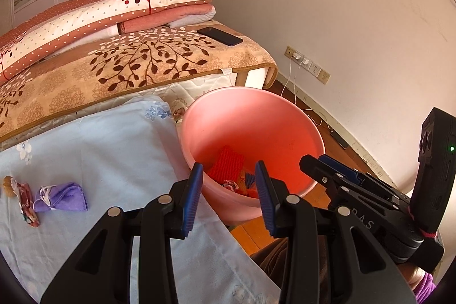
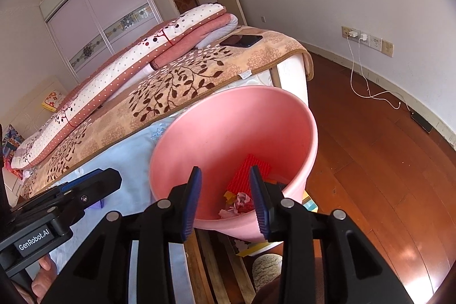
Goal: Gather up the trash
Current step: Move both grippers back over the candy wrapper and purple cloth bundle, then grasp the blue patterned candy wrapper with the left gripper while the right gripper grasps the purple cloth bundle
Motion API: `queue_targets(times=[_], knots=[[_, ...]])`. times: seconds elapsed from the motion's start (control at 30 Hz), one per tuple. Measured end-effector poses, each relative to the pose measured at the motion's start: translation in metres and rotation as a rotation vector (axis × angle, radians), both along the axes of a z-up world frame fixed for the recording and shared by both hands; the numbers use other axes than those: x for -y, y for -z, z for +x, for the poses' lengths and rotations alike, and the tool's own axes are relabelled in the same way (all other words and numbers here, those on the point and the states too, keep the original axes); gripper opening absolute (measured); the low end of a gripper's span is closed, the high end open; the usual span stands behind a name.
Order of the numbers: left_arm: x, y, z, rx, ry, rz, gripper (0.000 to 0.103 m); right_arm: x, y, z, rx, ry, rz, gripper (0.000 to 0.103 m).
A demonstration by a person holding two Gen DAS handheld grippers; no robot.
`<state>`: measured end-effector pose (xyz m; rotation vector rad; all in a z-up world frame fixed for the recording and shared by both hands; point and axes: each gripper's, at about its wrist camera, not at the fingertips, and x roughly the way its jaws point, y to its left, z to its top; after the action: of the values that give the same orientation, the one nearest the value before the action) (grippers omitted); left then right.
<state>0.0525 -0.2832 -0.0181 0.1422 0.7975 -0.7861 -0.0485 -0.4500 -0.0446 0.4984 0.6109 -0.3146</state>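
Smooth pink plastic bin (image 2: pixel 228 133), glossy wood floor (image 2: pixel 370 161), perhaps fleecy blanket (image 1: pixel 128 67), matt cotton-like sheet (image 1: pixel 99 147)

- The left wrist view looks forward and downward along its own jaws, close above the near rim of the pink bin (image 1: pixel 250 133), with the bed (image 1: pixel 128 70) to the left.
- The right wrist view sits just beside it, equally tilted down, close over the same bin (image 2: pixel 228 127), with wooden floor (image 2: pixel 370 161) to the right.
- Both views share the bin's inside, the bed, the wall sockets (image 1: pixel 307 66) and each other's gripper.
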Motion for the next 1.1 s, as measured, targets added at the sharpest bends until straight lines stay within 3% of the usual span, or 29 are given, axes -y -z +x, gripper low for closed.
queue_targets(times=[0.6,0.93,1.1], knots=[[-0.096,-0.005,-0.005,0.091,-0.181,0.019,0.038,-0.093,-0.018,0.016,0.044,-0.192,-0.046,0.037],[-0.189,0.006,0.019,0.046,-0.405,0.009,0.038,-0.145,-0.016,0.040,0.021,-0.350,-0.077,0.043],[-0.232,0.022,0.043,-0.018,-0.534,0.002,0.038,-0.161,-0.011,0.055,0.007,-0.419,-0.077,0.043]])
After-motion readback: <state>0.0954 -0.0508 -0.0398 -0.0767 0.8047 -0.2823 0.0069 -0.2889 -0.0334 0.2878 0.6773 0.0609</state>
